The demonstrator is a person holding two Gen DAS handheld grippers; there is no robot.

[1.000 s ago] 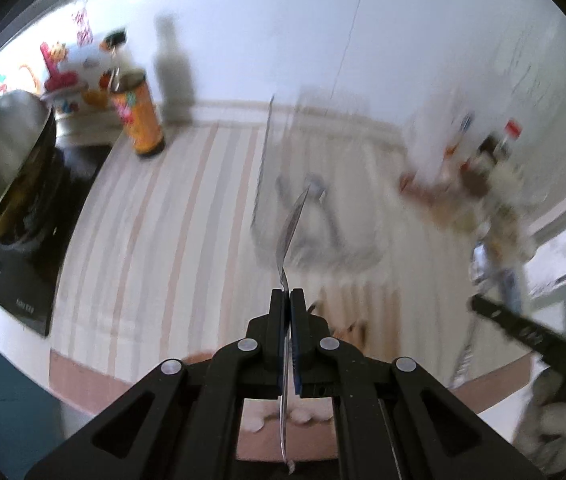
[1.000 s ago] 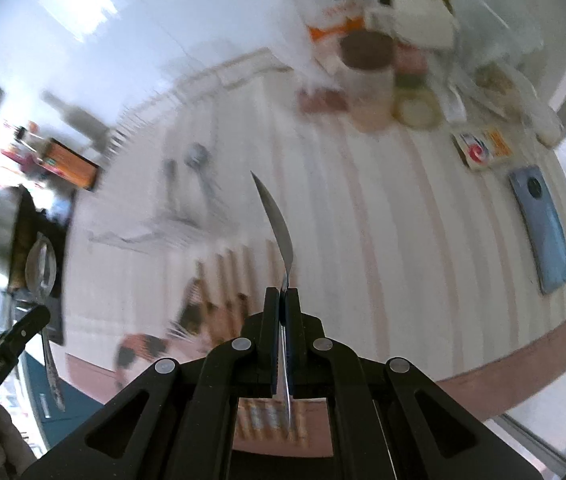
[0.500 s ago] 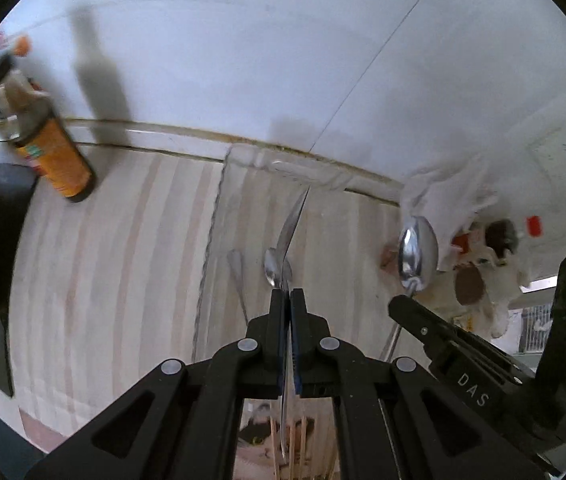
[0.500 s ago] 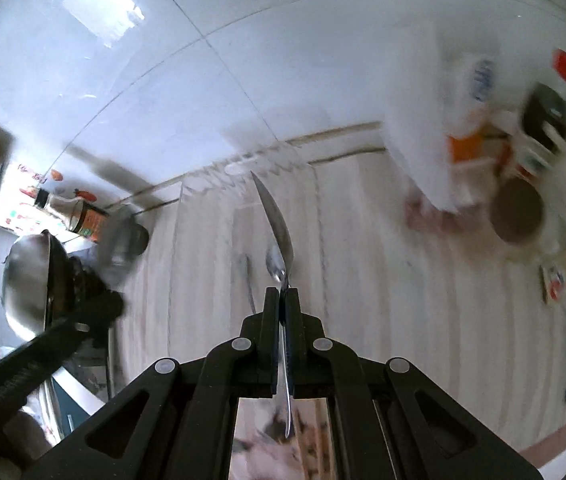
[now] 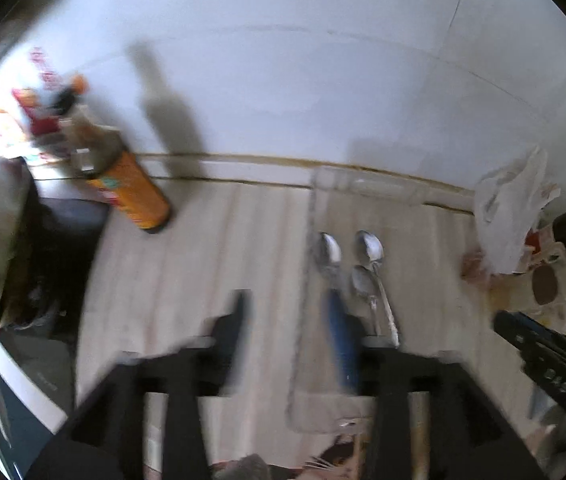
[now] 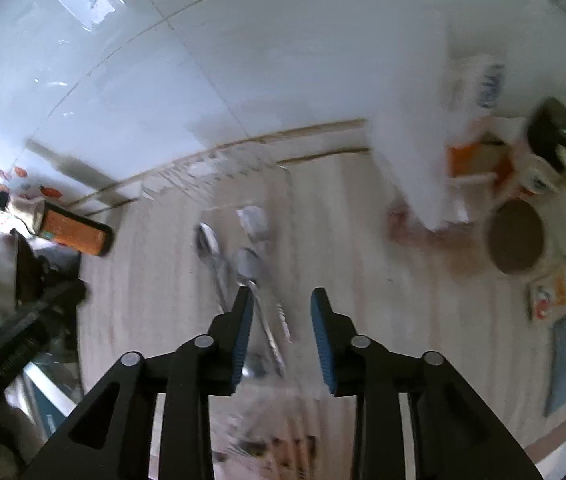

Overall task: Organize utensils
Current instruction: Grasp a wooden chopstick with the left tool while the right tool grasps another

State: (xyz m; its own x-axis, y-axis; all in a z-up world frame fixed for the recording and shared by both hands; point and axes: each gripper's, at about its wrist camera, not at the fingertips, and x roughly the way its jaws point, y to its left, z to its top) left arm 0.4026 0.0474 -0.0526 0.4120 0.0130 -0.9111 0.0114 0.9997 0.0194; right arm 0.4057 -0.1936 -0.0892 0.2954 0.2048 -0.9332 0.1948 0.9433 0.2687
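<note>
Now, from left to right: your left gripper [image 5: 295,320] has just been opening, jaws apart and empty. Just ahead, 3 shiny metal spoons [image 5: 357,276] lie in the clear plastic tray [image 5: 363,182], bowls toward the white tiled wall, handles back toward you. Your right gripper [image 6: 281,312], also just opening and empty, hovers nearer, over the handles.

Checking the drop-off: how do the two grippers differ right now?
The left gripper stands wider open than the right gripper. The left gripper looks motion-blurred, the right gripper sharp. Both have just been opening, hold nothing, and point down at the spoons in the clear tray.
</note>
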